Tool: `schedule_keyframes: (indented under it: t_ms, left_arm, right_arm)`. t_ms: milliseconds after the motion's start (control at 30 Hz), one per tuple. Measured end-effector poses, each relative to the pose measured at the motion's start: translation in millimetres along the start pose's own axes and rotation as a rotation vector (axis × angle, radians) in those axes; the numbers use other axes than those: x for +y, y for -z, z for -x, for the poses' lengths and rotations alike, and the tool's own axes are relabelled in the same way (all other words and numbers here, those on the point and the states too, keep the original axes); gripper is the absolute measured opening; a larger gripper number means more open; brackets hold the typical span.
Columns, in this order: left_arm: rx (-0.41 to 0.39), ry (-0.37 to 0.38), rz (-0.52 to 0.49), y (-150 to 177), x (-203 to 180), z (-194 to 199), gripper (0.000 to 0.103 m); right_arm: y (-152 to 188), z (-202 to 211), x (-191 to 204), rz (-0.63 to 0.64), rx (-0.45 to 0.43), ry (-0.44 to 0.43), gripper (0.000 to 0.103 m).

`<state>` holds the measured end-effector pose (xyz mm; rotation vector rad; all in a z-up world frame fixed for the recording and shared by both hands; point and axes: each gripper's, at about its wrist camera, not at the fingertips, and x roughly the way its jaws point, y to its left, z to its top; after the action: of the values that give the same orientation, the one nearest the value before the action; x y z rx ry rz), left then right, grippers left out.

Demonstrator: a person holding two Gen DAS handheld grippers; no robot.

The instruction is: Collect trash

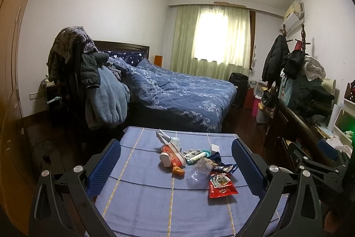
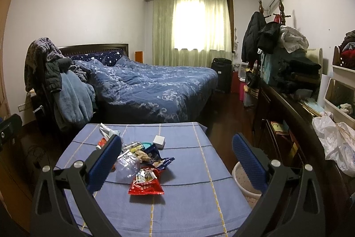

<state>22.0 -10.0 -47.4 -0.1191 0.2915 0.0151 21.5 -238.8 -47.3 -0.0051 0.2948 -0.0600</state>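
Both grippers, left [image 1: 176, 161] and right [image 2: 177, 153], hover wide open over the table [image 2: 195, 203]; the red wrapper [image 2: 145, 183] has print, perhaps Chinese, too blurred to read.

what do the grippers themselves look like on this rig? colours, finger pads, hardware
Both match: the left gripper and right gripper have matte black angular linkage arms with cut-out slots and round silver pivot bolts. Each finger carries a long blue pad with a fine dimpled grid texture. No cables, markings or sleeves are visible.
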Motion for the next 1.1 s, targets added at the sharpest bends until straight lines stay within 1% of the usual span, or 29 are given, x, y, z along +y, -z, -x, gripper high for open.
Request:
schedule_keyframes:
  t_ms: [100, 200, 300, 333, 400, 500, 533, 633, 667, 767, 800, 900, 1033, 1067, 1100]
  left_arm:
    - [0.025, 0.001, -0.001, 1, 0, -12, 0.099]
    - [0.09, 0.001, -0.01, 8, -1, -40, 0.099]
    - [0.174, 0.013, -0.004, 17, -1, -80, 0.099]
    - [0.207, 0.014, -0.002, 21, -1, -99, 0.099]
    - [0.247, 0.006, -0.004, 25, -2, -128, 0.099]
    - [0.329, -0.041, -0.011, 35, 1, -186, 0.099]
    - [0.347, -0.046, -0.007, 37, 3, -200, 0.099]
    - [0.401, -0.063, 0.037, 43, 16, -246, 0.099]
    - [0.421, -0.087, 0.052, 46, 21, -261, 0.099]
    - [0.47, -0.127, 0.083, 53, 33, -297, 0.099]
    - [0.501, -0.125, 0.096, 57, 38, -308, 0.099]
    - [0.554, -0.114, 0.119, 66, 44, -329, 0.099]
    - [0.576, -0.093, 0.098, 74, 39, -341, 0.099]
    - [0.573, -0.084, 0.091, 75, 37, -342, 0.098]
    - [0.566, -0.073, 0.086, 77, 35, -340, 0.092]
  right_arm:
    - [4, -12, 1, 0.003, 0.025, 0.007, 0.1]
    - [13, -32, 0, 0.005, 0.076, 0.011, 0.1]
    - [25, -60, 0, 0.003, 0.15, 0.003, 0.1]
    - [28, -69, 0, 0.004, 0.176, -0.003, 0.1]
    - [34, -86, 0, 0.004, 0.213, -0.012, 0.1]
    - [43, -108, 2, 0.004, 0.248, -0.016, 0.1]
    - [44, -114, 3, 0.004, 0.256, -0.016, 0.1]
    - [48, -134, 3, 0.01, 0.274, -0.018, 0.1]
    - [49, -141, 4, 0.014, 0.284, -0.021, 0.1]
    - [52, -164, 9, 0.02, 0.321, -0.039, 0.1]
    - [54, -171, 11, 0.021, 0.335, -0.047, 0.1]
    - [58, -191, 19, 0.018, 0.379, -0.085, 0.1]
    - [59, -208, 33, 0.017, 0.408, -0.132, 0.1]
    - [59, -209, 38, 0.023, 0.41, -0.141, 0.1]
    - [59, -212, 43, 0.034, 0.412, -0.149, 0.1]
